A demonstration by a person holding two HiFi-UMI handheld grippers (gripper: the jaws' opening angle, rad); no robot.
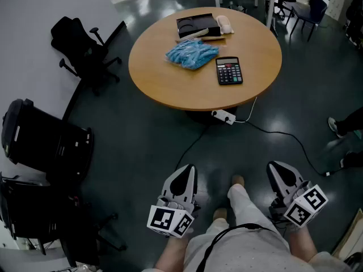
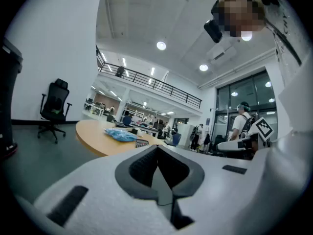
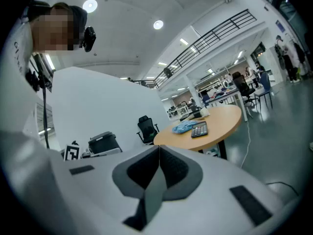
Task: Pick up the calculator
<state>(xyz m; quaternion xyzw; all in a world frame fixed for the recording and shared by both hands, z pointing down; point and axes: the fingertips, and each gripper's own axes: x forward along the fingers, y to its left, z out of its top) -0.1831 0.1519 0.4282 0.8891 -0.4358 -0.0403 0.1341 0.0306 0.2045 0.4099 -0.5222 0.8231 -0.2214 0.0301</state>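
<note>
Wood-toned, round and smooth-topped: the surface (image 1: 164, 86), set on a dark, glossy floor (image 1: 142, 152). Near its right front edge, lying flat: the calculator (image 1: 229, 71), black and rectangular, with rows of small keys under a pale display strip. Just beside it to the left, a crinkled blue plastic bag (image 1: 191, 53); further back, a flat black tray (image 1: 197, 25). Below the rim, on the floor, a white power strip (image 1: 223, 117) with a thin cable. Off to the left, a black wheeled office chair (image 1: 85, 50).

Low in the head view, well apart from the calculator: left tongs (image 1: 182, 174) and right tongs (image 1: 279, 170), white moulded shells with dark padded insides. Both pressed together, ribbed grey pads meeting along one seam, nothing between.

Shown only from above: the key layout and the power strip. Shown only in the right gripper view: the calculator (image 3: 199, 129) in low profile on the thin tabletop. In the left gripper view, merely a dark sliver of it (image 2: 142, 143) past the bag.
</note>
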